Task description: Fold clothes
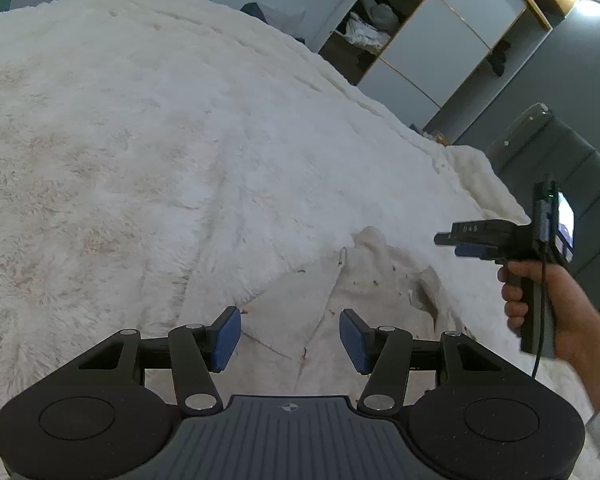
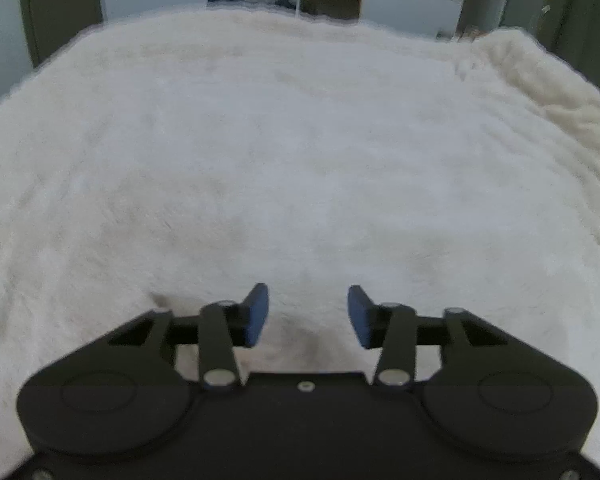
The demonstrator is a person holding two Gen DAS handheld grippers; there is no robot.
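A cream garment point(image 1: 364, 292) lies crumpled on a white fluffy blanket point(image 1: 160, 140) near the bed's front edge. My left gripper point(image 1: 290, 338) is open and empty, hovering just above the garment's near part. My right gripper point(image 1: 446, 244) shows in the left wrist view at the right, held in a hand above the garment's right side. In the right wrist view the right gripper point(image 2: 308, 316) is open and empty, with only the blanket point(image 2: 300, 160) beyond its blue pads point(image 2: 256, 318). The garment is out of that view.
A wardrobe with open shelves point(image 1: 372, 28) holding folded items stands beyond the bed. A dark padded headboard point(image 1: 572, 168) is at the right. A bunched blanket edge point(image 2: 548, 92) runs along the bed's right side.
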